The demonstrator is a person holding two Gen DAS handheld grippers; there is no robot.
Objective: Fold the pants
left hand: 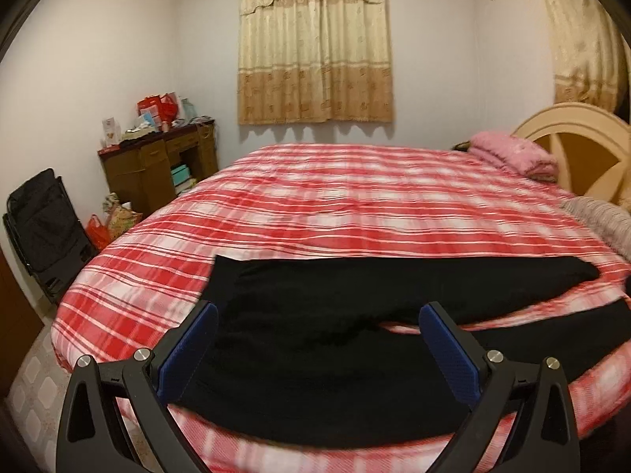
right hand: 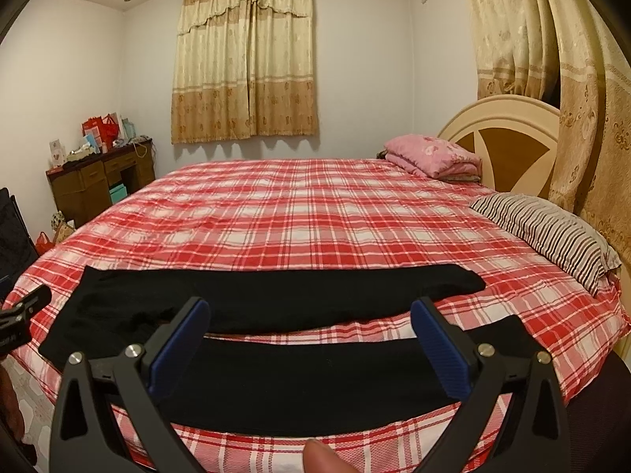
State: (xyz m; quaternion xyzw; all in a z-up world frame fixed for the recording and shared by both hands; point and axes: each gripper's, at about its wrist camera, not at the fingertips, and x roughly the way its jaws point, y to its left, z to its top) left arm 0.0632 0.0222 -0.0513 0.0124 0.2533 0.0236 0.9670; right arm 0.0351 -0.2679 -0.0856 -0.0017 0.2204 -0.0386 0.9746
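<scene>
pants: black pants (right hand: 276, 295) spread flat on the near edge of the bed (right hand: 315, 205), waist to the left, two legs apart and running right
left gripper (left hand: 317, 325): jaws released, wide apart, above the waist end, holding nothing
right gripper (right hand: 309, 321): jaws released, wide apart, over the near leg
bedding: pink folded blanket (right hand: 434, 153), striped pillow (right hand: 552, 232) near the headboard

You have one pair of black pants (right hand: 252, 295) across the lower middle of the frame, its two legs spread apart on one bed (right hand: 315, 205). At right you see two pillows: one pink (right hand: 434, 153), one striped (right hand: 552, 228). Two curtains hang, one at upper centre (right hand: 244, 67), one at upper right (right hand: 552, 59). One brown worktop (right hand: 98, 177) stands at left. You hold two hand-held grippers, one left (left hand: 317, 325), one right (right hand: 309, 321).
</scene>
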